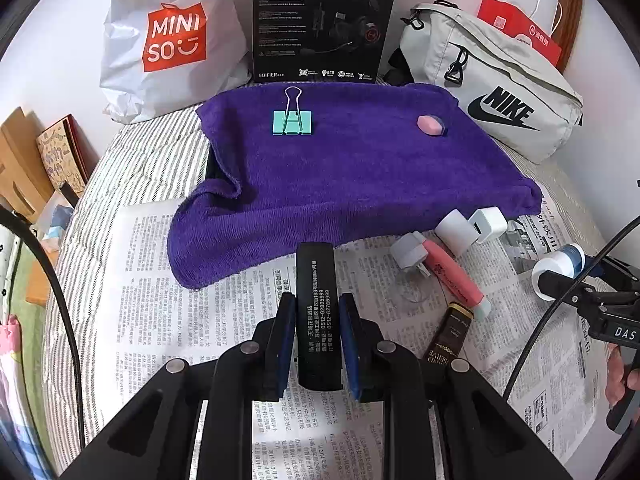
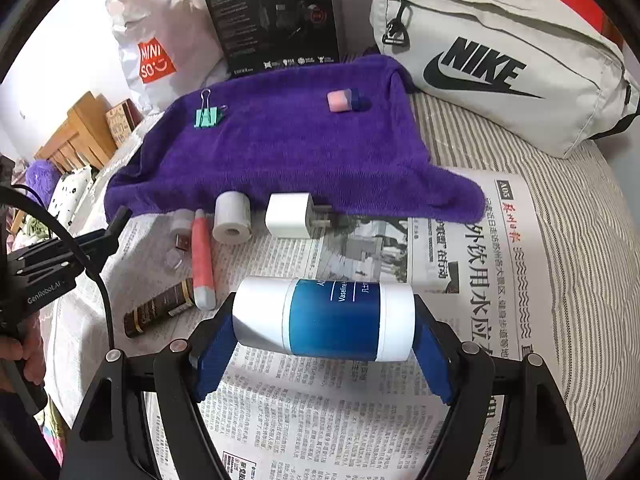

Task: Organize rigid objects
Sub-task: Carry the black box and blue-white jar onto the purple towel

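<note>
The left gripper (image 1: pixel 318 340) has its fingers closed on a flat black case (image 1: pixel 318 312) printed with white text, held lengthwise and pointing toward twelve o'clock in the left wrist view. The right gripper (image 2: pixel 324 330) has its fingers clamped end to end on a blue-and-white Vaseline tub (image 2: pixel 326 320), carried sideways above the newspaper (image 2: pixel 320 420) that covers the striped bed.

The purple towel (image 1: pixel 352 176) looks like the sorting spot: a mint binder clip (image 1: pixel 292 122) sits on it at about eleven o'clock and a pink-and-blue eraser (image 1: pixel 431 124) at one o'clock. Left on the paper, at three o'clock of the black case, are a white plug adapter (image 1: pixel 489 224), a white roll (image 1: pixel 456 232), a pink highlighter (image 1: pixel 456 276) and a dark brown tube (image 1: pixel 444 336).

To place these well, I would bring each held item over a bare patch of towel, between or in front of the clip and eraser. The tub can roll, so set it down on a flat end or in a hollow of the cloth. Lower until it rests, then let go. Keep the two grippers apart to avoid clashing.
</note>
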Tool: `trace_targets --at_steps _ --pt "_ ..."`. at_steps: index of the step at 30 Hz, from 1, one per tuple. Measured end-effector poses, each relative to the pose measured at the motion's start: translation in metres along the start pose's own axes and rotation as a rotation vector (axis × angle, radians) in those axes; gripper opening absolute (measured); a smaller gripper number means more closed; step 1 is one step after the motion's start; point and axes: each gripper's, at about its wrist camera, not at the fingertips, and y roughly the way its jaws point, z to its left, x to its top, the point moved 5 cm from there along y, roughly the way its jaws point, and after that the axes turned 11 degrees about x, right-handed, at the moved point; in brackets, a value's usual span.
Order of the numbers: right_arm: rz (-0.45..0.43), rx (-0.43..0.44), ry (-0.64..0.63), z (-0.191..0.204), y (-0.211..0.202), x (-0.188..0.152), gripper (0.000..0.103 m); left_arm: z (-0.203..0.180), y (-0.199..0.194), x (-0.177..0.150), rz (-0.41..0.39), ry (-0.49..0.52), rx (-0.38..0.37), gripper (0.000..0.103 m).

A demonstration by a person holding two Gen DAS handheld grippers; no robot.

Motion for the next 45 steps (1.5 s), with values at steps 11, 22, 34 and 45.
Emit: trace_targets --at_steps 11,22,34,45 --pt "-0.013 0.001 -0.025 0.002 -0.01 0.017 0.079 0.005 -0.009 0.019 -0.018 -0.008 -0.001 0.021" --pt "-0.026 -0.004 -0.033 0.003 -0.015 0.041 0.079 0.012 -0.01 0.05 -0.042 -0.024 -0.008 0.021" --pt "-0.026 -0.012 -0.035 -0.002 -0.004 0.067 0.079 0.022 0.008 0.078 -0.031 -0.06 -0.039 0.021" --pt "-0.018 -0.043 -0.047 -0.016 0.024 0.103 0.079 0.026 0.038 0.101 -0.005 -0.057 -0.024 0.021"
